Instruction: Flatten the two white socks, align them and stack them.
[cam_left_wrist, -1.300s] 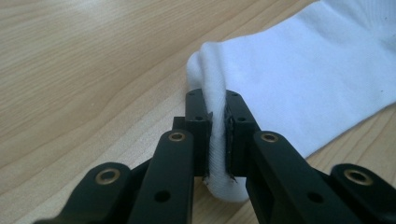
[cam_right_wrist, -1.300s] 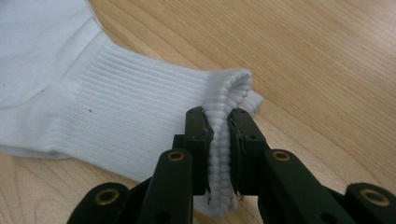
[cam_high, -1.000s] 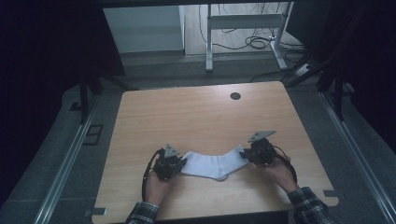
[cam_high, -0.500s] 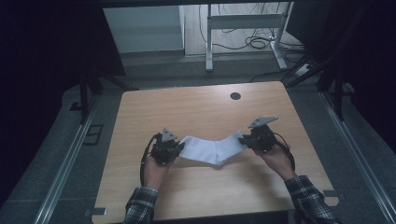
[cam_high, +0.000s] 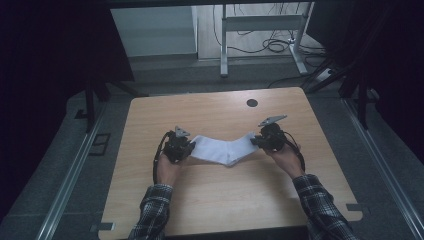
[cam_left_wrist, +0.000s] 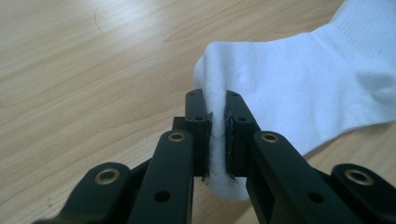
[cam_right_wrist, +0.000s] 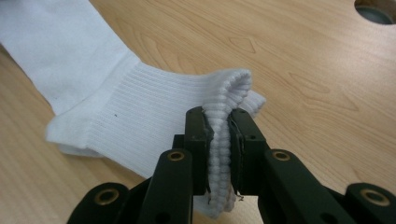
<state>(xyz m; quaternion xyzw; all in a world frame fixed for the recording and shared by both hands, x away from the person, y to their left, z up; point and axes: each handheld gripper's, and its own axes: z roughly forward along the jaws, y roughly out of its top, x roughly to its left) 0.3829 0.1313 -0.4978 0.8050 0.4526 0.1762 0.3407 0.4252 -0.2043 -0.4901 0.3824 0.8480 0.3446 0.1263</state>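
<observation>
On the wooden table (cam_high: 210, 195), seen from the high view, we find a white sock (cam_high: 222, 148) stretched between two hand-held tools near the middle of the surface, its centre sagging toward the wood. A round cable hole (cam_high: 252, 103) lies well apart, toward the far edge. We note the left claw (cam_high: 186, 148) at the sock's left end and the right claw (cam_high: 256, 141) at its right end. In the left gripper view, we see the left claw (cam_left_wrist: 216, 116) nearly closed, pinching the smooth end of the sock (cam_left_wrist: 299, 93). In the right gripper view, the right claw (cam_right_wrist: 218, 135) is likewise clamped tight on the ribbed cuff (cam_right_wrist: 224, 93). We judge the grasping of both ends complete and the sock spread lengthwise; folding it or laying it flat remains, as far as we can tell.
</observation>
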